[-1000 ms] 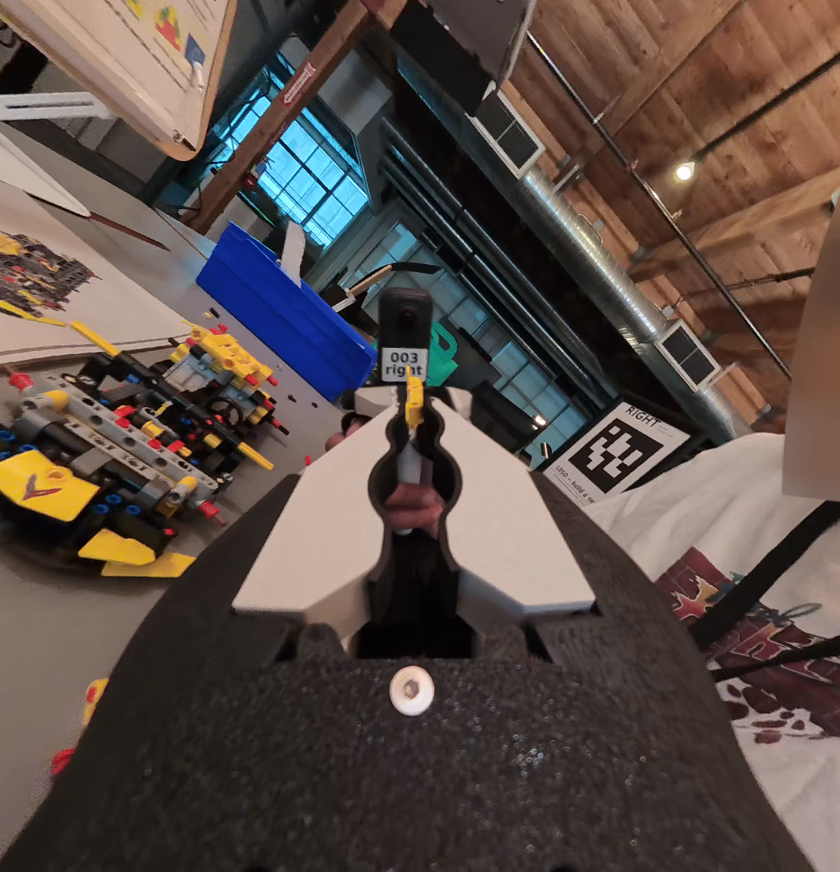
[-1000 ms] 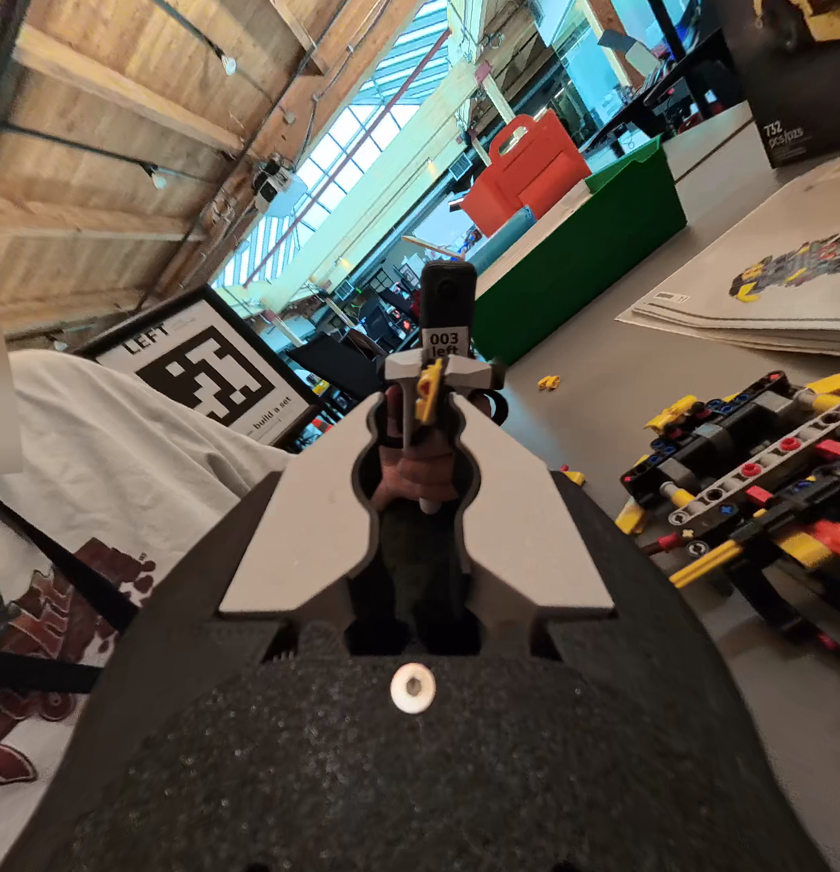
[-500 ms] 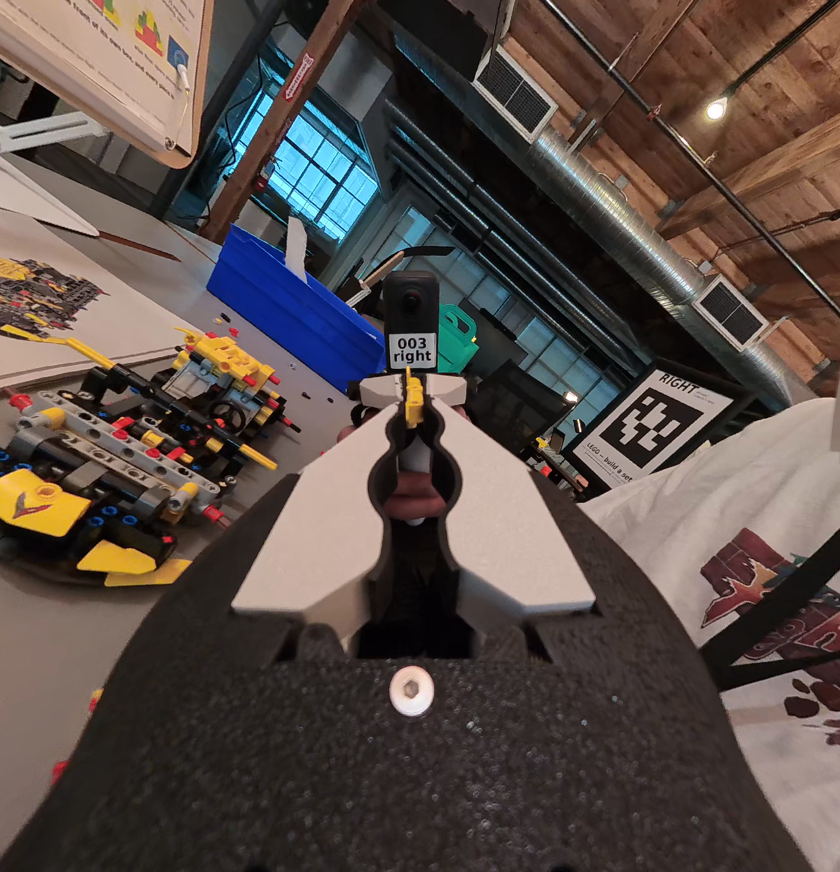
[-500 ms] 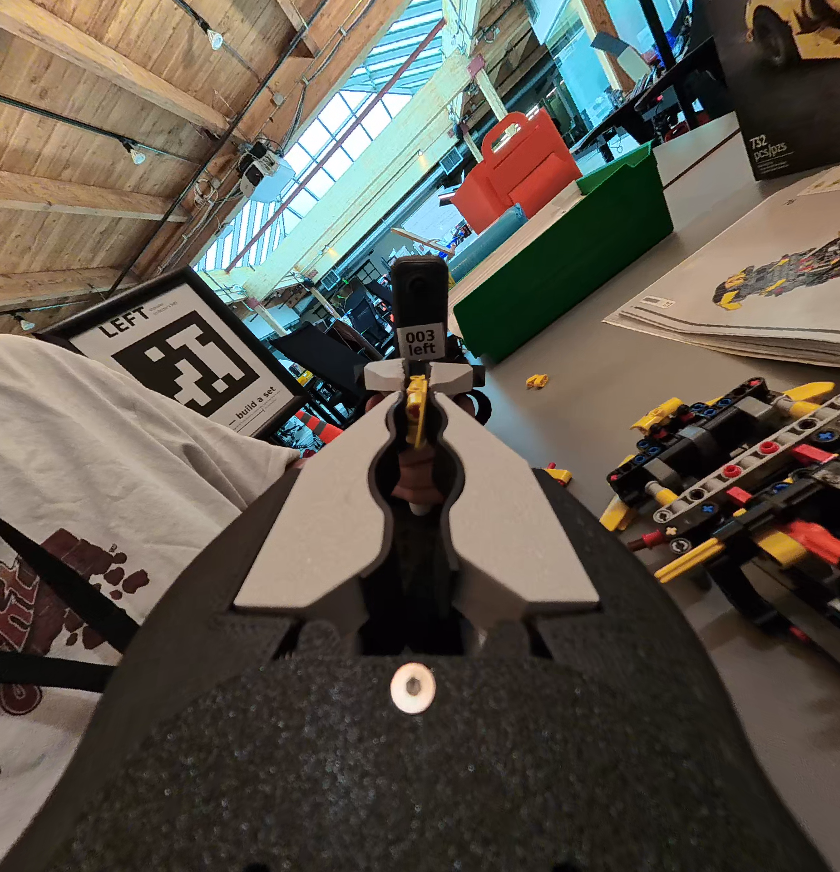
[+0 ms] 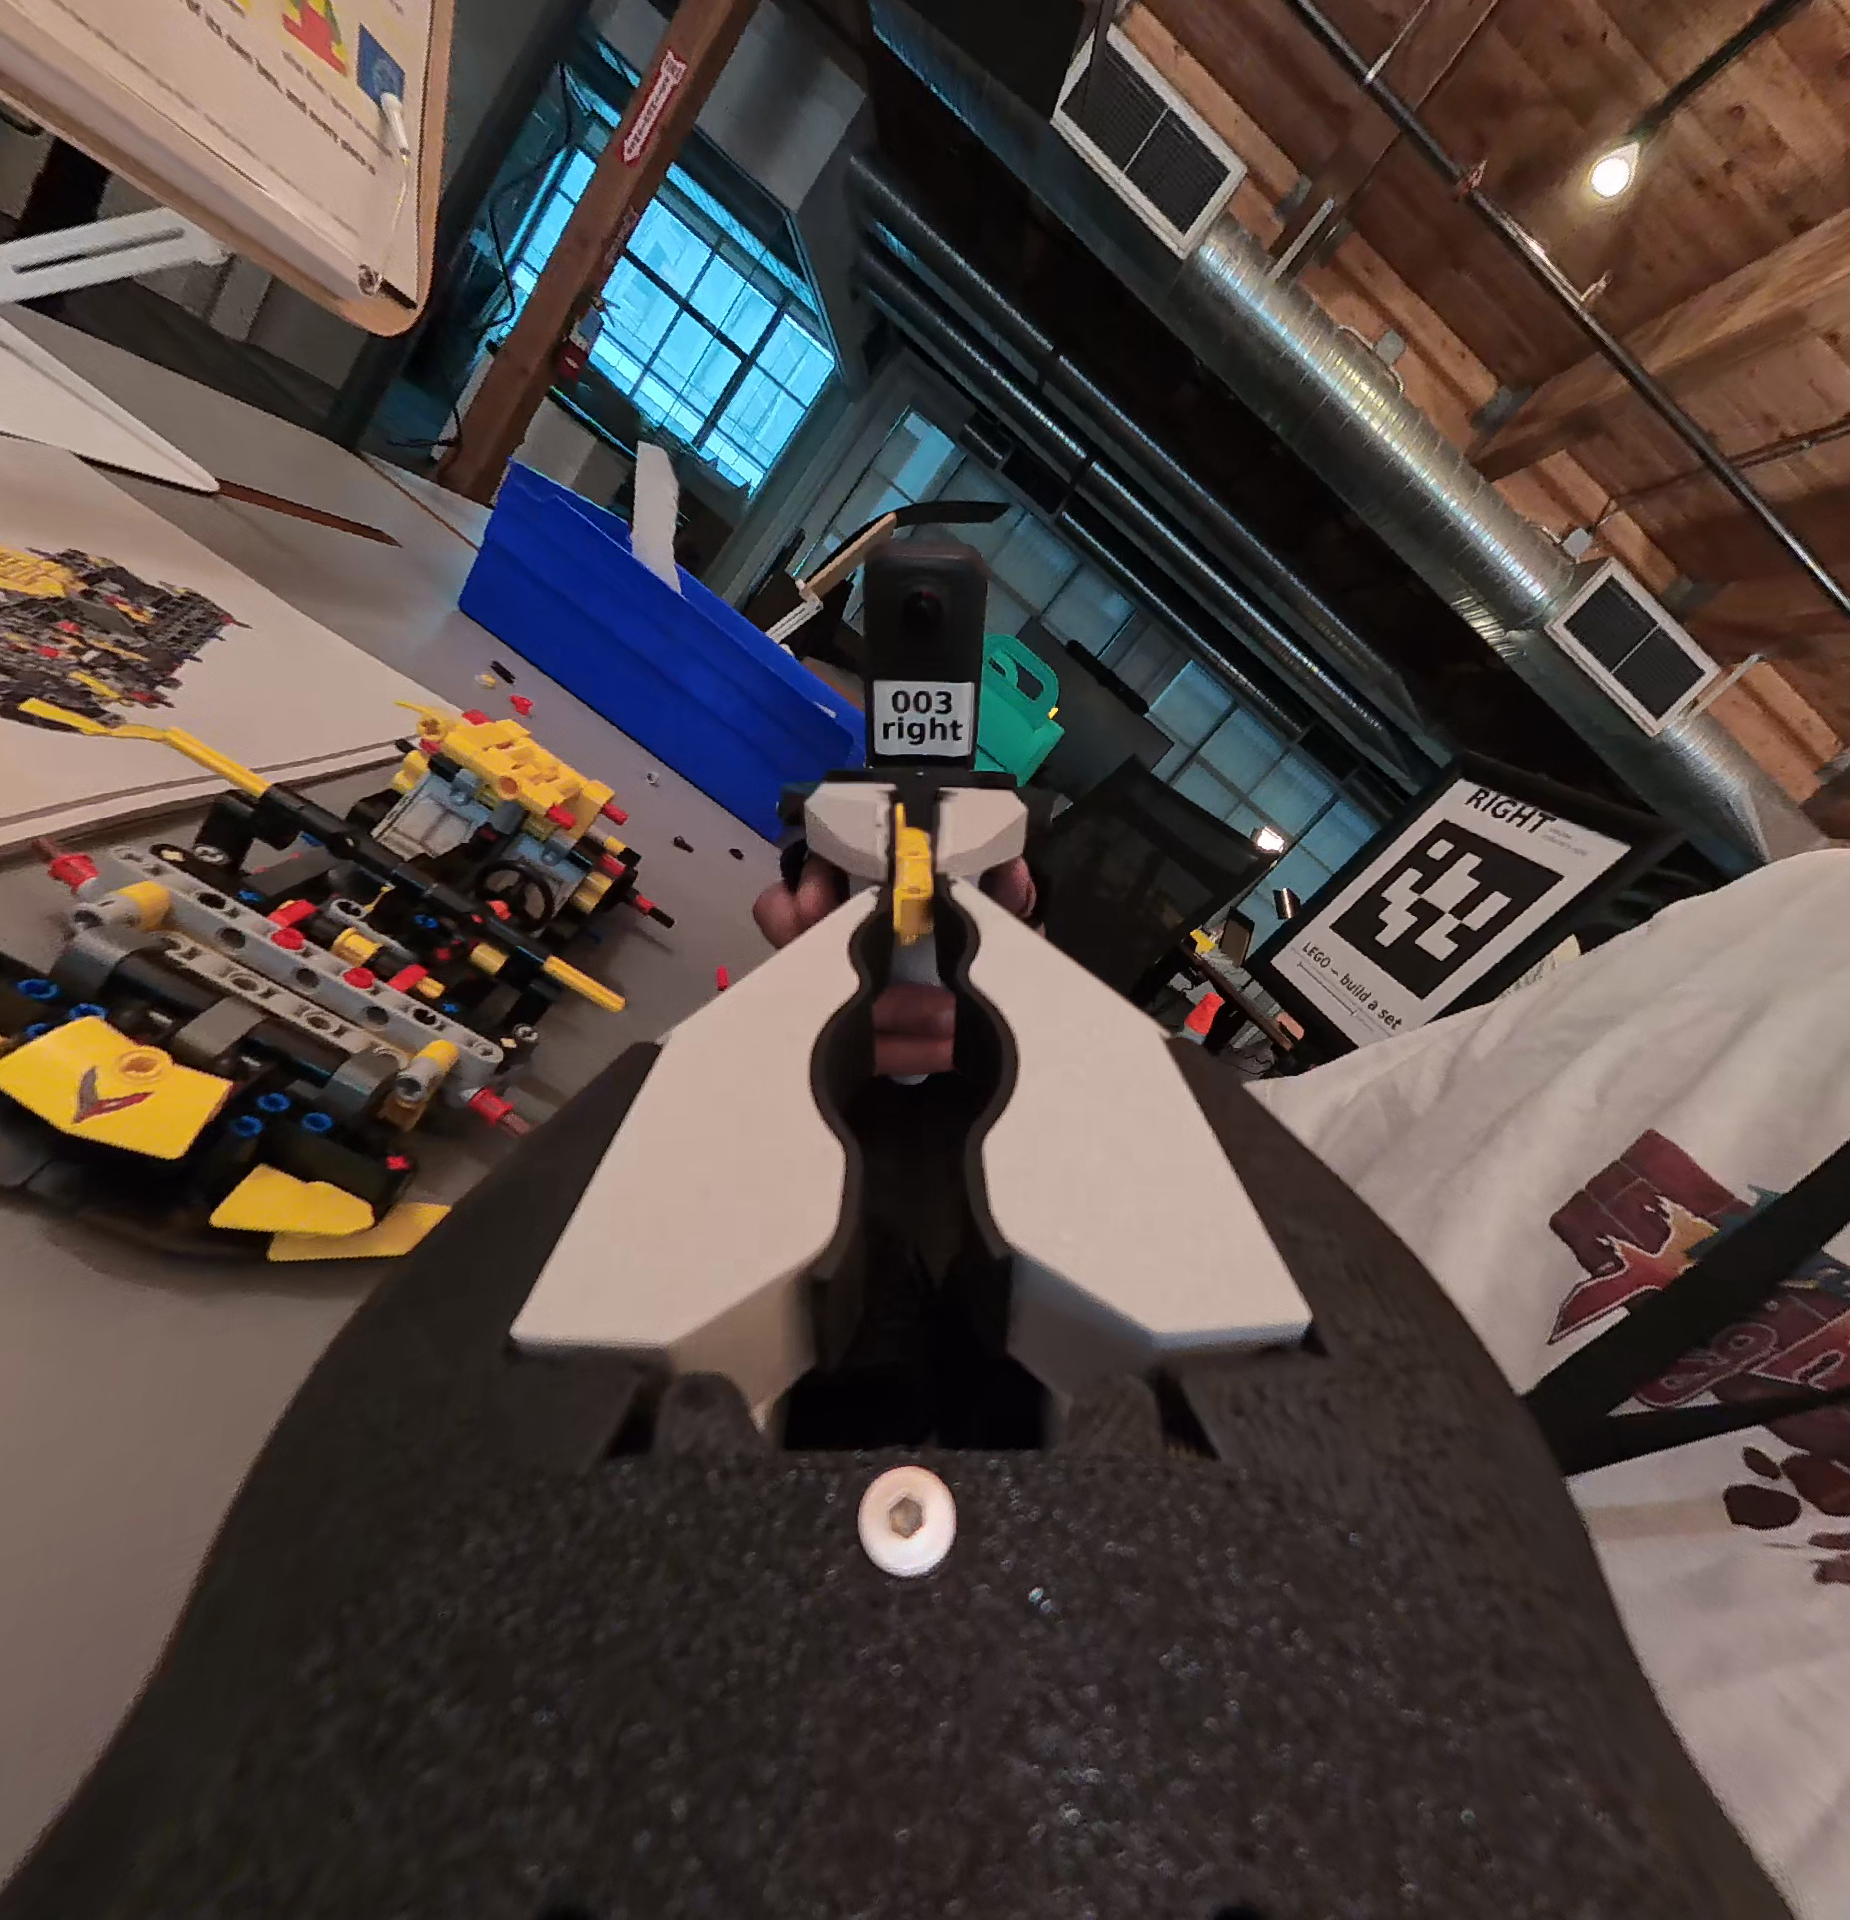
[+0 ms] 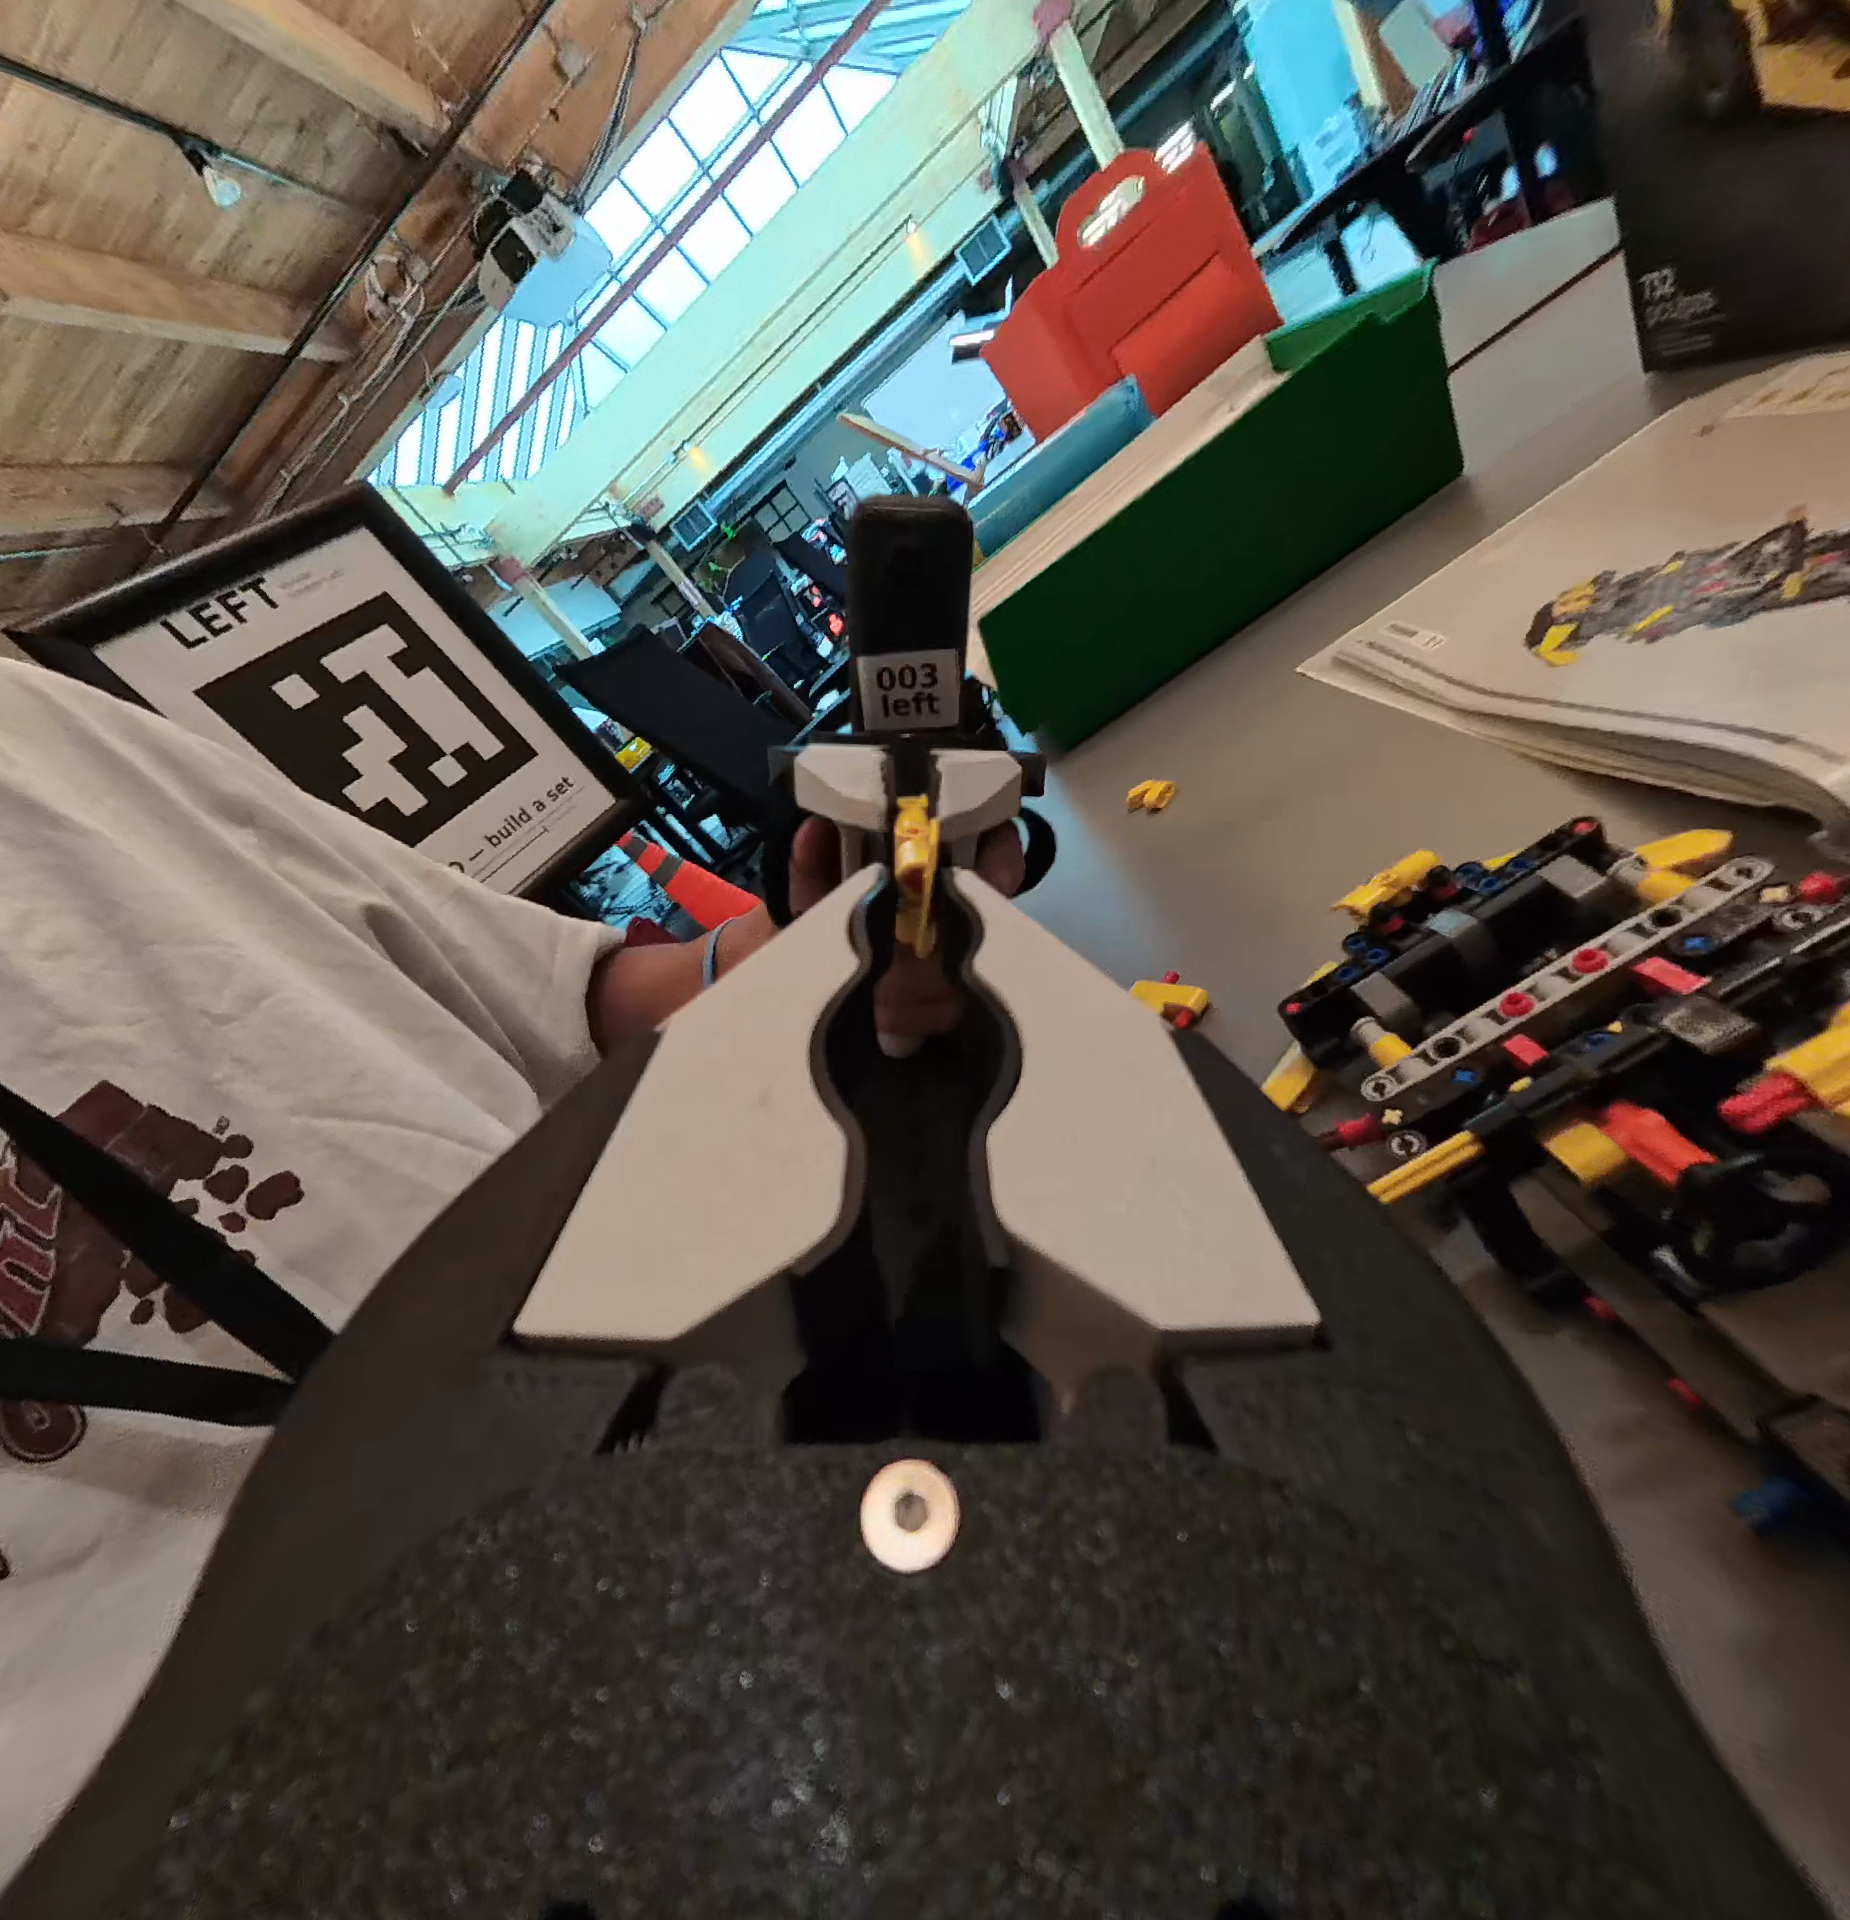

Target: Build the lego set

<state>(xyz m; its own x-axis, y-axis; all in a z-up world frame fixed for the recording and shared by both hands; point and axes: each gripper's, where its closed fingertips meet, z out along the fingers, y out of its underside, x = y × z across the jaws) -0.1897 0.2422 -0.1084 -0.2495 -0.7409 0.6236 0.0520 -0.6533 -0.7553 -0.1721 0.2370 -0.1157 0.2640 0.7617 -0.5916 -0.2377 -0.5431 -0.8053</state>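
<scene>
Lego piece — both my grippers are still pinching it, now squared up tip-to-tip — nearly mated, I'm guessing.

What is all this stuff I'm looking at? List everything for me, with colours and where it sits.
Half-built lego car: one, black, grey and yellow, on the grey table.
Small yellow piece: one, pinched between both tongs, in mid-air.
Loose pieces: a few, yellow and red, scattered on the table.
Instruction booklet: one, white, open, behind the car.
Blue bin: one, far side of the table.
Green bin: one, far end of the table.
Black box: one, past the booklet.
Framed marker signs: two, black and white, by the person.
White shirt: one, printed, on the person.
Left tongs: grey, shut on the piece.
Right tongs: grey, shut on the piece.
</scene>
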